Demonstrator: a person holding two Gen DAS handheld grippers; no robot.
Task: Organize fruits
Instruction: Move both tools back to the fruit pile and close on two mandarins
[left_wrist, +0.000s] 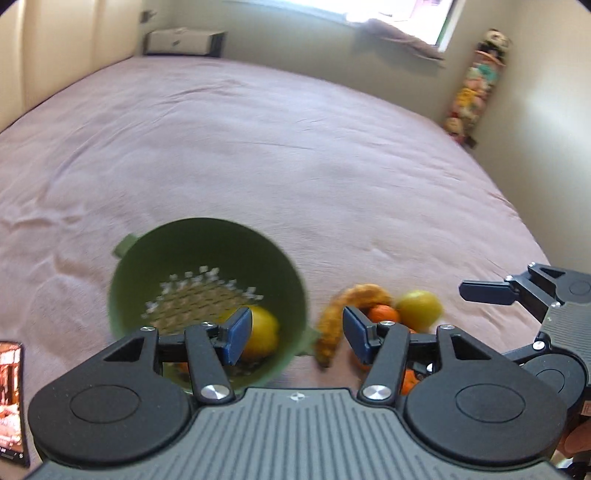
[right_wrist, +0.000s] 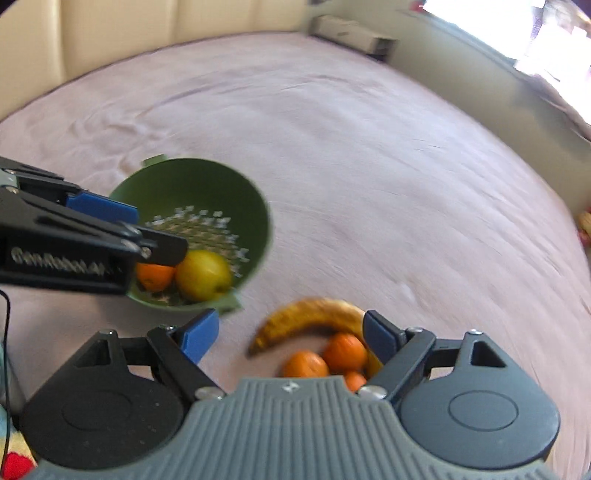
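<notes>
Left wrist view: left gripper (left_wrist: 297, 334) with jaws apart and empty above the round green plastic colander (left_wrist: 207, 280) on the pink bed sheet (left_wrist: 295, 147), one yellow lemon (left_wrist: 260, 334) inside; brown-spotted yellow banana (left_wrist: 343, 310), small oranges (left_wrist: 384, 314) and a second lemon (left_wrist: 421, 308) just beside it. Right wrist view: right gripper (right_wrist: 291, 336) spread wide, gripping nothing, above banana (right_wrist: 310, 319) and oranges (right_wrist: 325, 358); colander (right_wrist: 207, 192) with lemon (right_wrist: 203, 275) and one orange (right_wrist: 155, 277).

Open bedspread (left_wrist: 258, 147) beyond colander (left_wrist: 207, 236)

Four oranges (right_wrist: 304, 363), two lemons (left_wrist: 419, 308) (one banana (right_wrist: 314, 319))
</notes>
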